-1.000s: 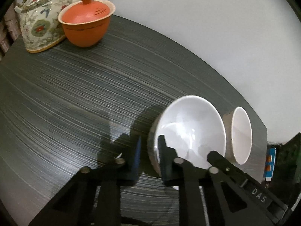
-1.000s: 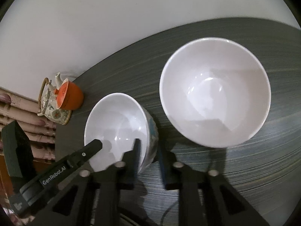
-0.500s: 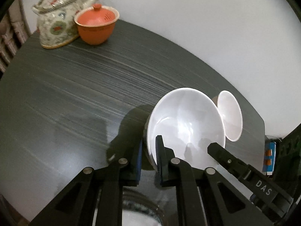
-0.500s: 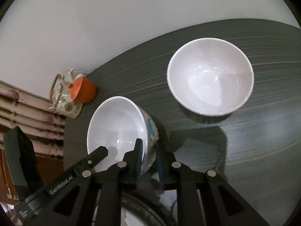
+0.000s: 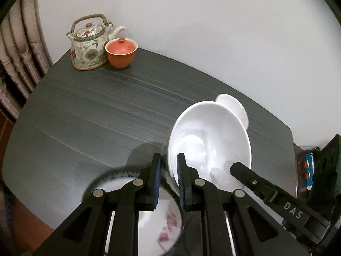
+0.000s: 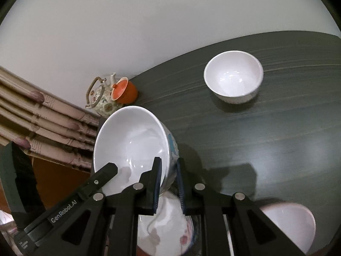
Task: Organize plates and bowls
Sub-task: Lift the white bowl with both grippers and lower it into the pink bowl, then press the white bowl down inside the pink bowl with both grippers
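Both grippers hold one white bowl [image 5: 208, 140] with a blue pattern on its outside, lifted above the dark table. My left gripper [image 5: 168, 181] is shut on its left rim. My right gripper [image 6: 168, 183] is shut on the opposite rim of the same bowl [image 6: 132, 140]. A flower-painted plate [image 5: 153, 219] lies under the bowl near the table's front edge; it also shows in the right wrist view [image 6: 170, 224]. A second white bowl [image 6: 233, 75] stands farther back on the table. A third white dish [image 6: 292, 224] sits at the lower right.
A floral teapot [image 5: 90, 42] and an orange lidded cup [image 5: 121, 52] stand at the table's [image 5: 96, 111] far left corner by the wall. A carved wooden chair back [image 6: 42, 119] is beyond the table's left edge.
Both grippers rose and pulled back with the bowl between them. The flowered plate came into view beneath. The second bowl and the teapot look farther away.
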`<state>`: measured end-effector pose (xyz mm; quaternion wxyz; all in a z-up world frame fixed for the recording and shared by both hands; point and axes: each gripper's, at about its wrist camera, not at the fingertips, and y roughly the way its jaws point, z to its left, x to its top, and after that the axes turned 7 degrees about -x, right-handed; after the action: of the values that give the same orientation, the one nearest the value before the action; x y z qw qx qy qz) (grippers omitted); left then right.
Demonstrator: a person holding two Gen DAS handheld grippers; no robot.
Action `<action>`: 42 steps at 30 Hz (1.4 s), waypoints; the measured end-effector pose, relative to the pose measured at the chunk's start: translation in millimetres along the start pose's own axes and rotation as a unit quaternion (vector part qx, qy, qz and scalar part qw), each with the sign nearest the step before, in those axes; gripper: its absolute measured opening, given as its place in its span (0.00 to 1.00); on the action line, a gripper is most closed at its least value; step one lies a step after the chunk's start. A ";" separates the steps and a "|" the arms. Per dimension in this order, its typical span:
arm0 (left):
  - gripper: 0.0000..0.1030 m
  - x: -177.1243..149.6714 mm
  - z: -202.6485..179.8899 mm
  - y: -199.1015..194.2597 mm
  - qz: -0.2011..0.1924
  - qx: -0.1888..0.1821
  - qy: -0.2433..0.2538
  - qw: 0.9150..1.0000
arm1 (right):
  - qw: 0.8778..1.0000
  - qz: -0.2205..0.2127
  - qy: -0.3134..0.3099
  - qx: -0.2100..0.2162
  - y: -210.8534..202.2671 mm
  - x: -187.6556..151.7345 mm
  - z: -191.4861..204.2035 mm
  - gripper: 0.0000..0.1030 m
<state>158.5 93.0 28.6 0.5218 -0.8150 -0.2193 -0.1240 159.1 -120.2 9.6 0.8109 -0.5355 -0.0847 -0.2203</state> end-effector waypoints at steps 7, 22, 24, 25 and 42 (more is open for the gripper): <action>0.12 -51.3 -35.2 -25.4 0.000 -0.007 0.008 1.000 | 0.999 -0.032 0.004 -0.007 -58.7 -48.8 -37.8 0.15; 0.12 -142.7 -101.2 18.5 0.092 -0.022 0.044 0.995 | 0.995 -0.028 0.071 -0.067 -89.8 -127.5 -145.6 0.15; 0.12 -146.7 -102.0 25.9 0.102 -0.018 0.043 0.994 | 0.995 -0.024 0.067 -0.074 -87.2 -130.9 -150.7 0.15; 0.12 -148.0 -102.1 29.5 0.107 -0.016 0.045 0.993 | 0.995 -0.022 0.069 -0.075 -85.0 -131.5 -151.7 0.15; 0.11 -143.9 -102.8 68.1 0.135 0.012 0.050 0.990 | 0.991 0.016 0.019 -0.131 -46.6 -125.4 -140.9 0.17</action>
<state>68.7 -57.2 -44.0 0.5541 -0.8234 -0.0824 -0.0907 12.9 -229.7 -56.6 0.7388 -0.6339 -0.0308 -0.2267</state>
